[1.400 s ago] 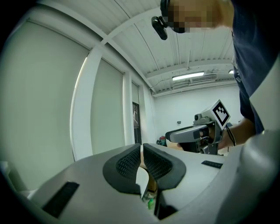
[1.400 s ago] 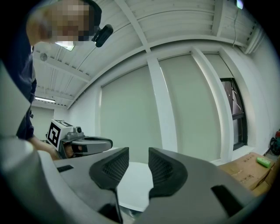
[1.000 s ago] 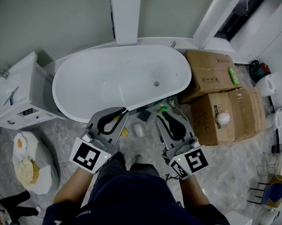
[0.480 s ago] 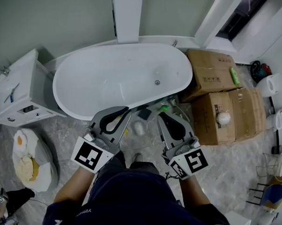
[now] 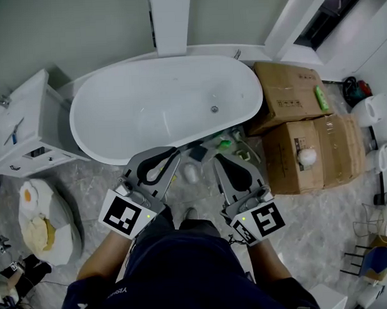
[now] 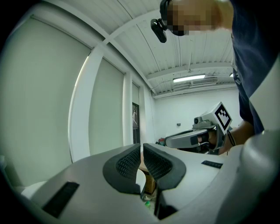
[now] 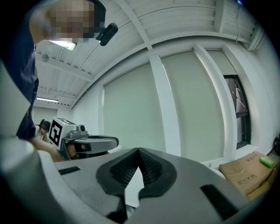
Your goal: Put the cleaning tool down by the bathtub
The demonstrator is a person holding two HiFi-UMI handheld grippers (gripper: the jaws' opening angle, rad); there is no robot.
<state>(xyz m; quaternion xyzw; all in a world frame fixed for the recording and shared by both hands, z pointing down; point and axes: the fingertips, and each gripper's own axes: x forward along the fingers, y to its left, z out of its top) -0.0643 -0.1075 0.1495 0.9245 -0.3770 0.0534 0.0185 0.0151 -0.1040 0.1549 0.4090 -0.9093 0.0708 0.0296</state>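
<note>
Well, the job looks done. The right gripper [image 5: 218, 160] has just been closing, and its jaws now touch with nothing between them. The left gripper [image 5: 173, 153] is pressed together too, and empty. A small white thing, likely the cleaning tool [image 5: 191, 174], lies on the grey stone floor [image 5: 86, 181], just beside the near side of the big white oval bathtub [image 5: 90, 133]. It is too small to tell its shape.
</note>
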